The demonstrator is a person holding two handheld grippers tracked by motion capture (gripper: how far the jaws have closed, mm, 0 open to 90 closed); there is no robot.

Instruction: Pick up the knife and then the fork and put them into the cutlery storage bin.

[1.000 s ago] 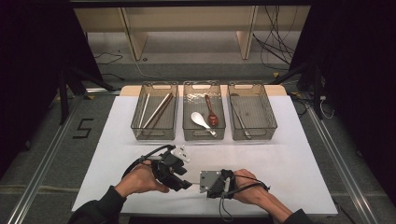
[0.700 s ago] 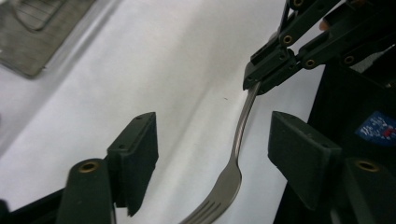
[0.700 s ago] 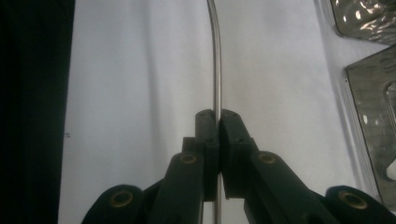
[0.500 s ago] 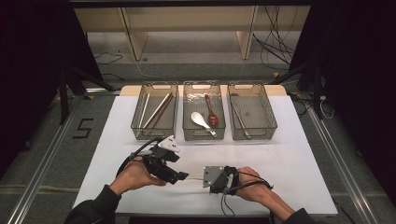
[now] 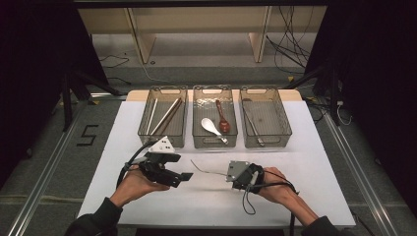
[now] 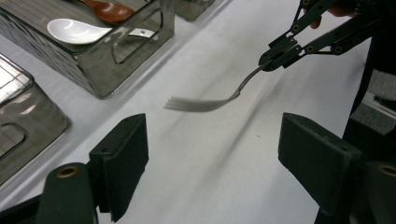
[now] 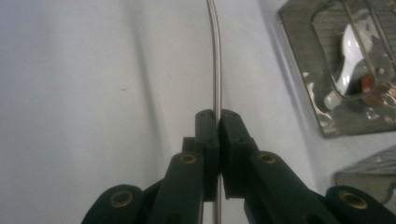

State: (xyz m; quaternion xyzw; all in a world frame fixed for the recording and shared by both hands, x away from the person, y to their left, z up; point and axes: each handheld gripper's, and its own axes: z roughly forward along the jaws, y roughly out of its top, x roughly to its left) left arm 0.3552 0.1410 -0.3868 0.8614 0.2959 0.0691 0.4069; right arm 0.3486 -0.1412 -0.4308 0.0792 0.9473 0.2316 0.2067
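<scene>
Right tool [image 5: 227, 173] clamped on fork [image 6: 205, 102] handle, tines out over desk [image 5: 295, 162].
Left tool [image 5: 184, 177] jaws wide apart, near the tines, not touching.

fork [image 6: 201, 103]: bare metal, smooth, dull-bright sheen. right gripper [image 7: 218, 122] and left gripper [image 6: 212, 158] jaws: matt black plastic, brass-coloured rivets at the links. table cover [image 5: 305, 162]: matt white, smooth, paper or cloth, can't tell. bins [image 5: 215, 141]: smoky clear plastic, glossy, ribbed floors. white spoon [image 6: 77, 31]: glossy, ceramic-looking. brown spoon [image 5: 223, 120]: glossy brown, wood-like.
</scene>
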